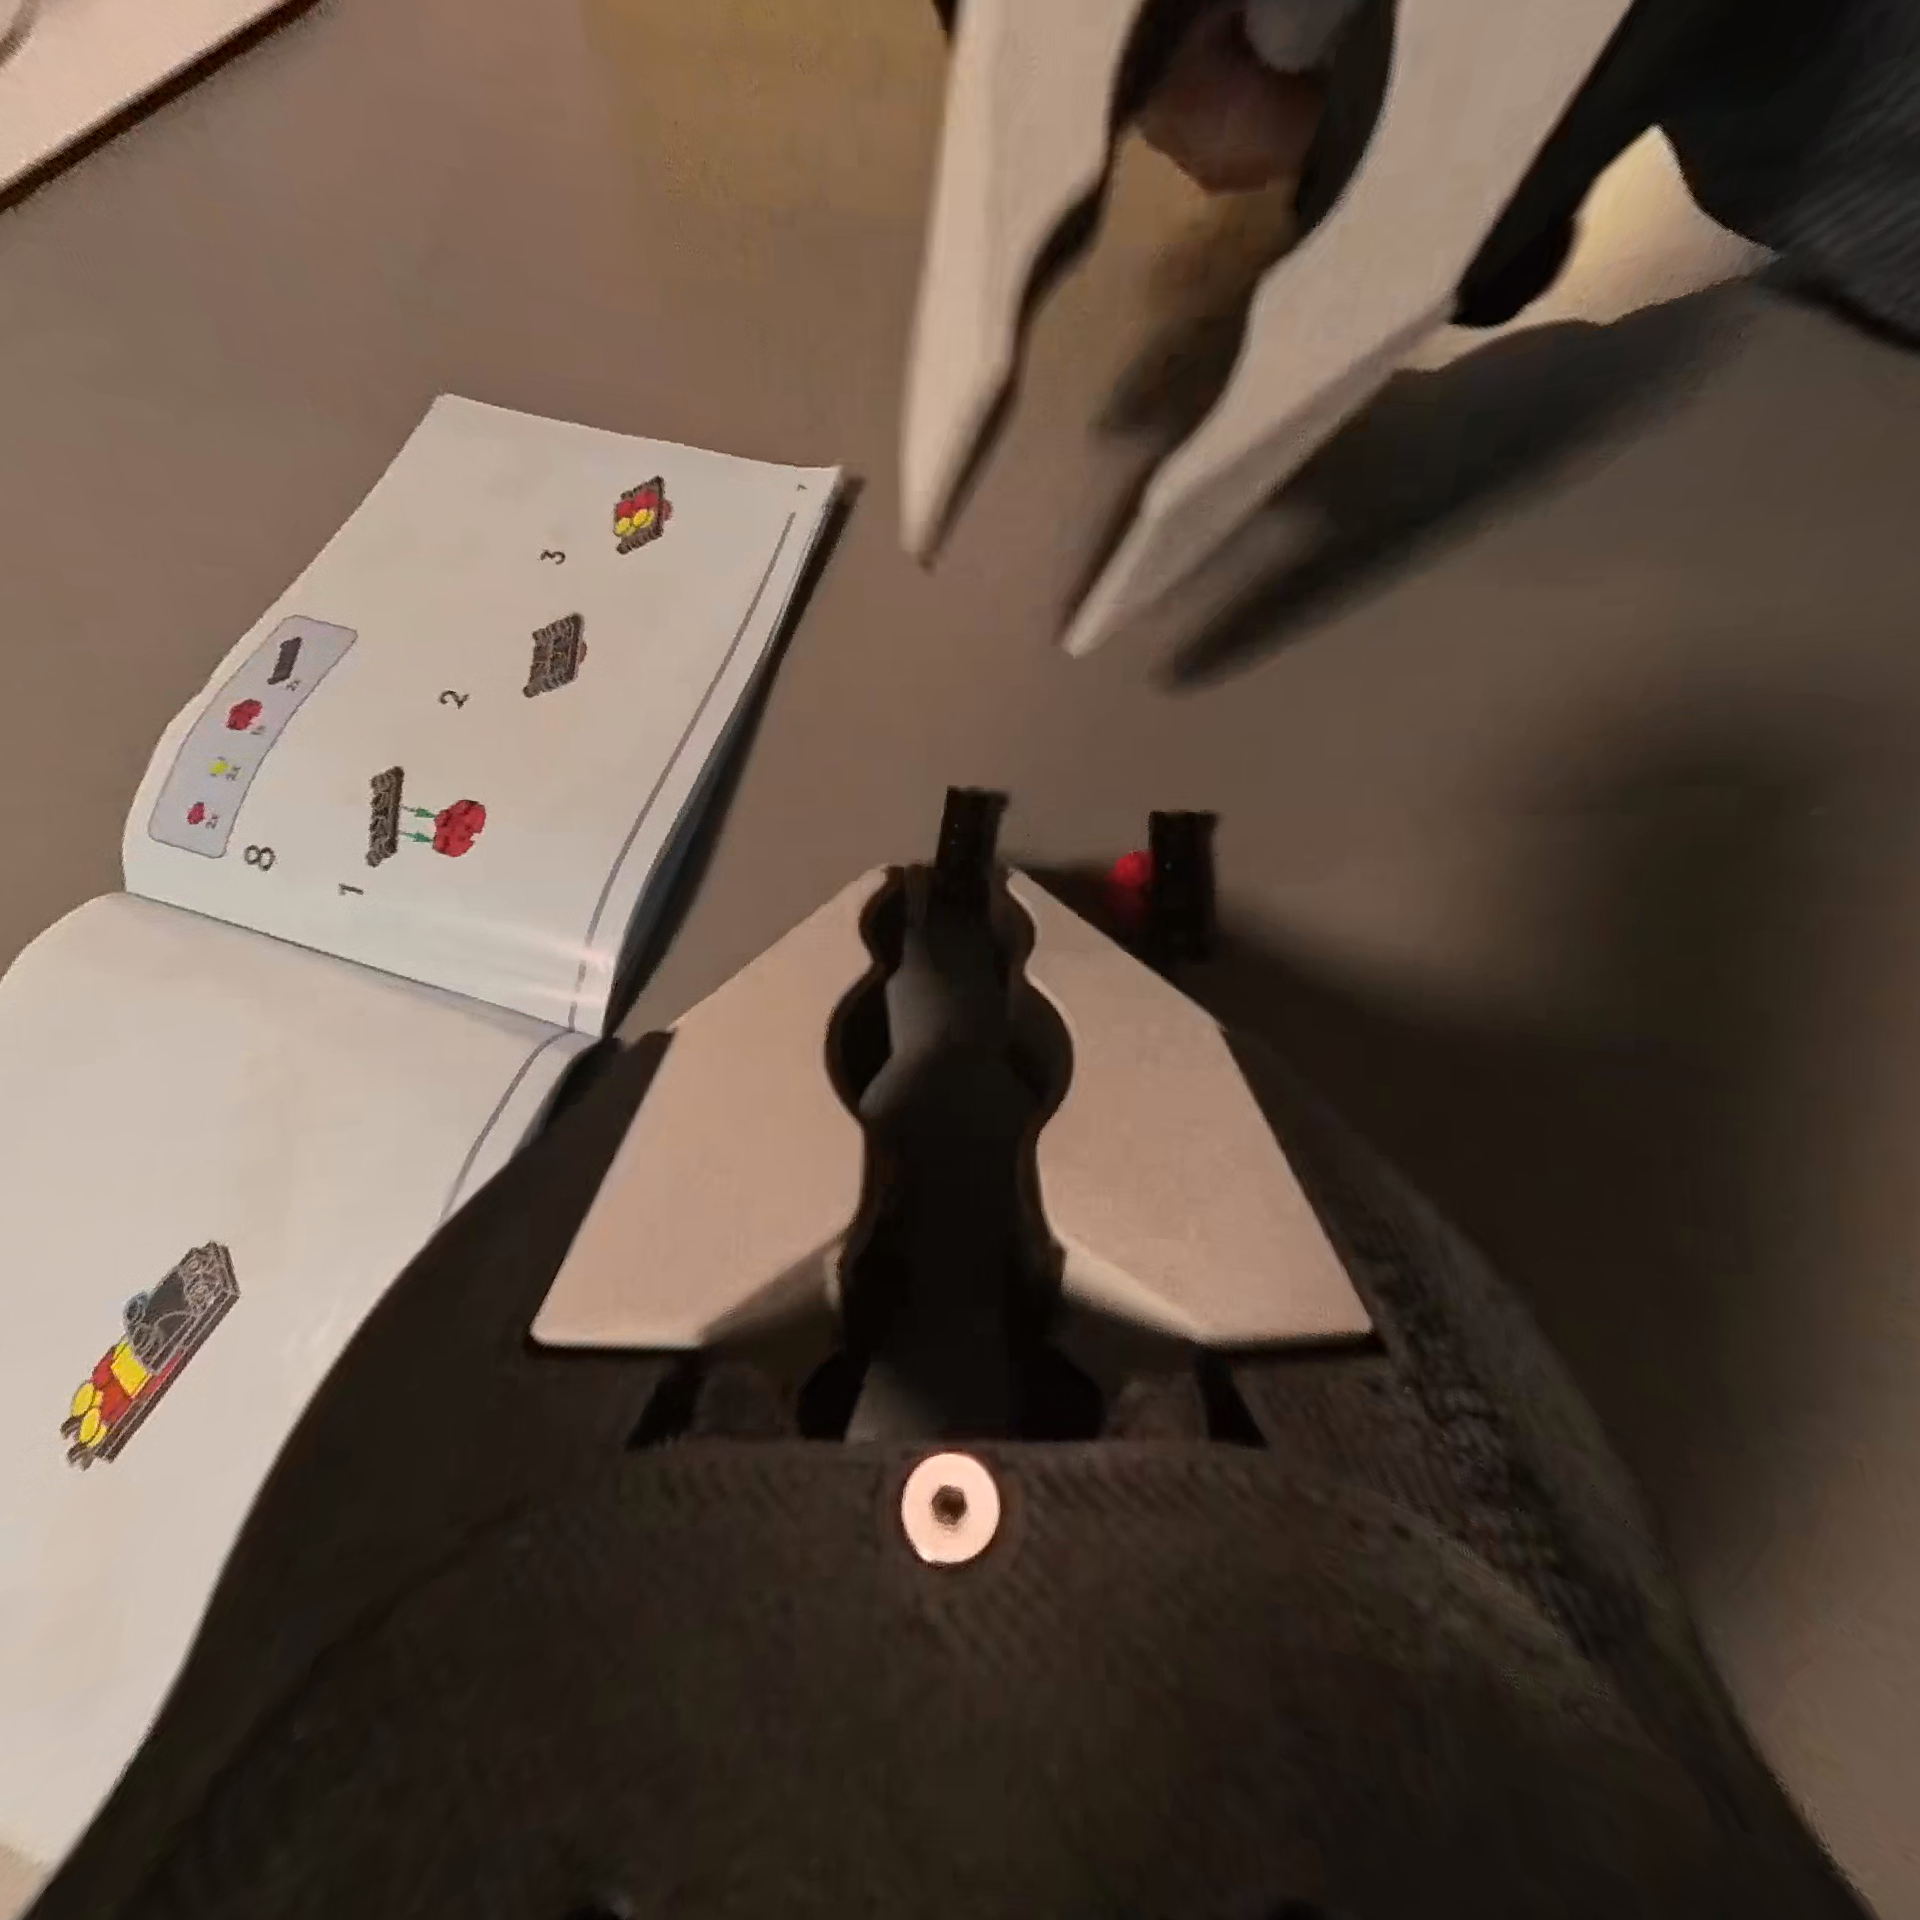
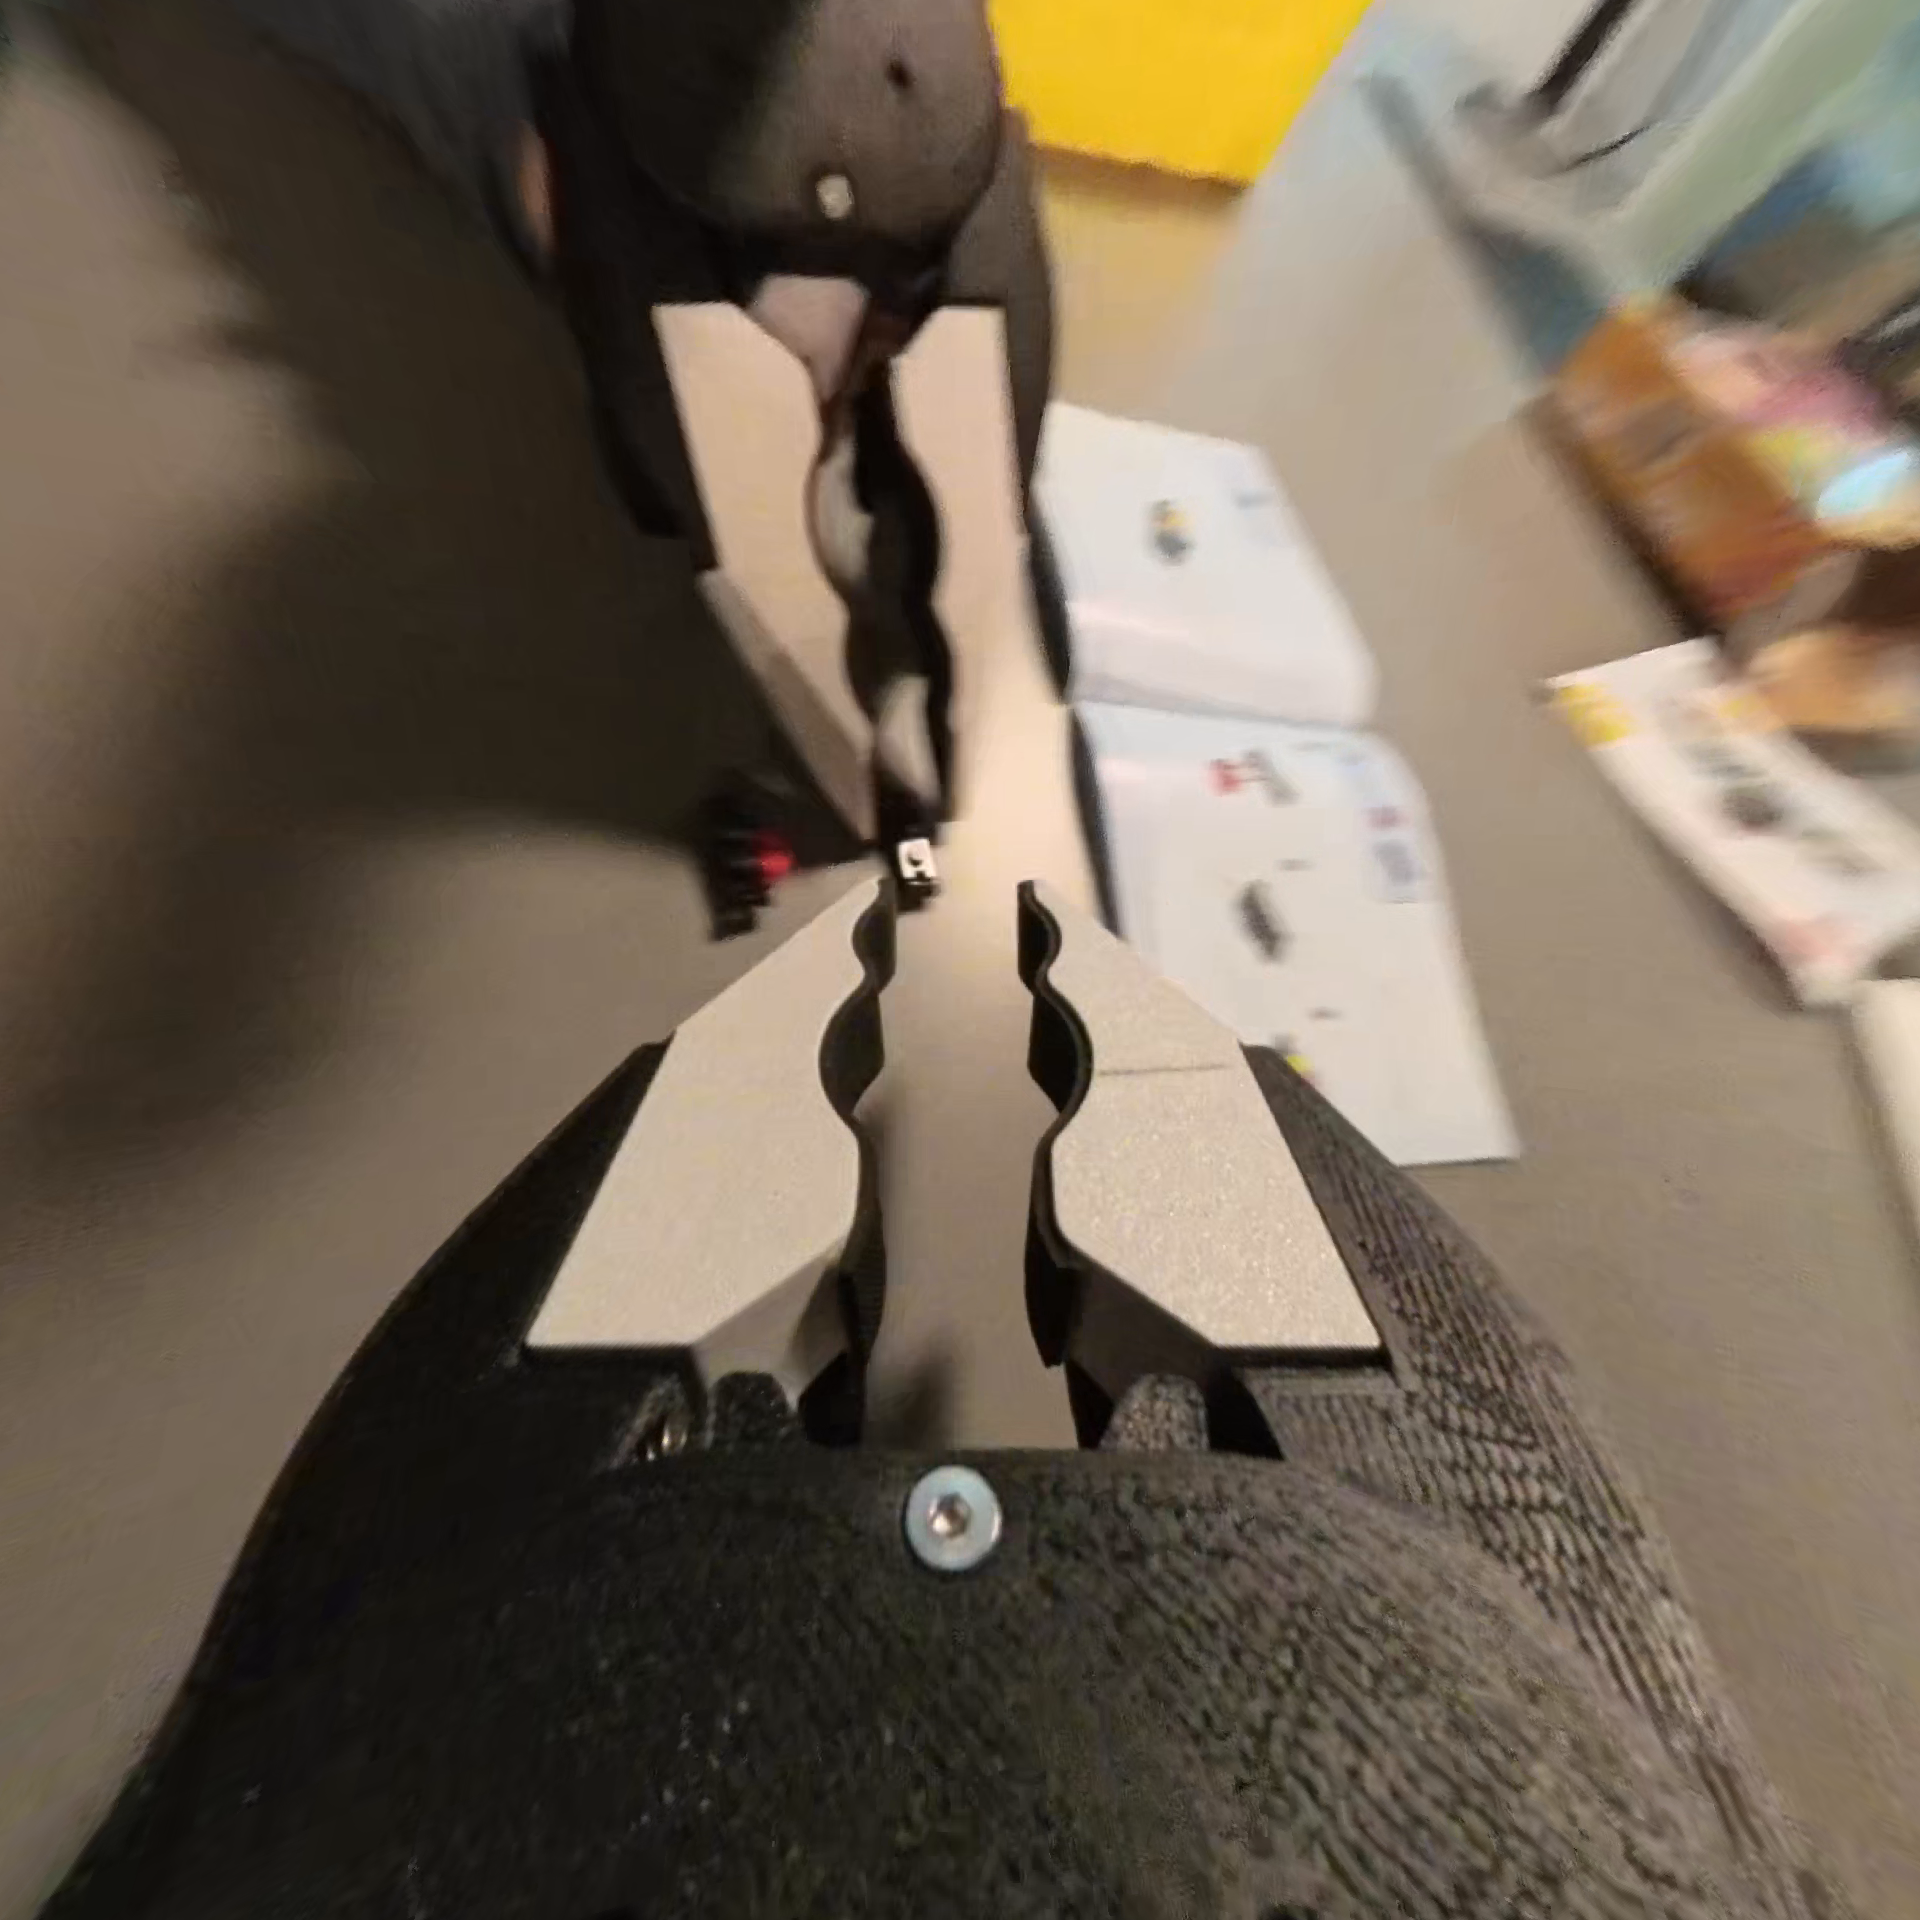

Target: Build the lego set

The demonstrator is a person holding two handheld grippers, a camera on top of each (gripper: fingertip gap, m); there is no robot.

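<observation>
Fingers of the left gripper (image 1: 951, 883) pinch a black brick (image 1: 968, 831); the right gripper (image 2: 956, 899) hangs parted above the table (image 1: 1558, 1039), beside the instruction booklet (image 1: 468, 727).

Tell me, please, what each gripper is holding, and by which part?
The left gripper pinches a small black piece by its lower end; the right gripper is open and holds nothing.

Two tools (image 1: 961, 883) (image 2: 956, 894), one open booklet (image 1: 468, 707), two black bricks (image 1: 971, 831) (image 1: 1179, 873).
</observation>
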